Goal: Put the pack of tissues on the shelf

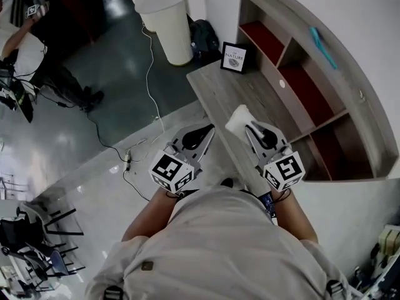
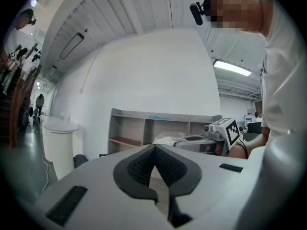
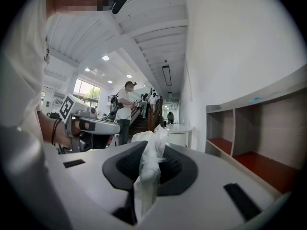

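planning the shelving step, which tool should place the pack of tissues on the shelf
Right. The right tool grips the pack of tissues and is nearer the shelf; the left tool is shut, empty and farther away.

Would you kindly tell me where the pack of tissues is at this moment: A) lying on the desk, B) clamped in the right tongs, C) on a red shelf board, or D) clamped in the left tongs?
B: the right gripper view shows the pack of tissues pinched between the pads of the right tongs, while the left tongs hold nothing.
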`<control>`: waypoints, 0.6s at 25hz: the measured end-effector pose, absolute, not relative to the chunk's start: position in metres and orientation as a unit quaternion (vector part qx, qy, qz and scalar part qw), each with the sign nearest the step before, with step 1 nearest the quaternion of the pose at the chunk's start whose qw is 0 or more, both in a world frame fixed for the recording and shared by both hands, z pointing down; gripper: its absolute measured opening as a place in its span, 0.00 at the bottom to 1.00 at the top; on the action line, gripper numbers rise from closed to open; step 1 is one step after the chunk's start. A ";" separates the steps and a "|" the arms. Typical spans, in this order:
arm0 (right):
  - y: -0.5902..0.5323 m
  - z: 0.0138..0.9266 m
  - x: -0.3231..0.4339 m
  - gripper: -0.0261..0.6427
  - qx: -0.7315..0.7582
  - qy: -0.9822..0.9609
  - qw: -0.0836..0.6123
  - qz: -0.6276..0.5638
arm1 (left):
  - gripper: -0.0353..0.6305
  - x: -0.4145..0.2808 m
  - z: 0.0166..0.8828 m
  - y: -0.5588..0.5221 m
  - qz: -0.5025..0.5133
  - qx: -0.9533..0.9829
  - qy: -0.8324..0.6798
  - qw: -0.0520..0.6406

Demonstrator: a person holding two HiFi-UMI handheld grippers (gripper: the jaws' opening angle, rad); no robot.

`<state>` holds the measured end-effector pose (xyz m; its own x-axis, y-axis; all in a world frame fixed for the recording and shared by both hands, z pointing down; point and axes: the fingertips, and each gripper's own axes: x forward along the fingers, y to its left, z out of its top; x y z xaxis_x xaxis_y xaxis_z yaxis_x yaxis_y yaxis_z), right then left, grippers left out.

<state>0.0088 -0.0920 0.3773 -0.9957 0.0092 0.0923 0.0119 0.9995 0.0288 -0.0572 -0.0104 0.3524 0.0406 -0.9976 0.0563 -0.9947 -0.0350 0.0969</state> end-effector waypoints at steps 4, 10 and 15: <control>-0.124 0.383 0.022 0.14 0.030 -0.999 0.042 -0.011 | 0.08 -0.048 0.358 -0.053 -0.009 0.746 -0.664 0.051; -0.165 0.386 0.049 0.14 0.081 -0.995 0.051 -0.011 | 0.08 -0.037 0.361 -0.104 -0.012 0.776 -0.628 0.060; -0.199 0.394 0.070 0.14 0.134 -0.989 0.060 -0.003 | 0.08 -0.026 0.368 -0.147 -0.013 0.805 -0.589 0.066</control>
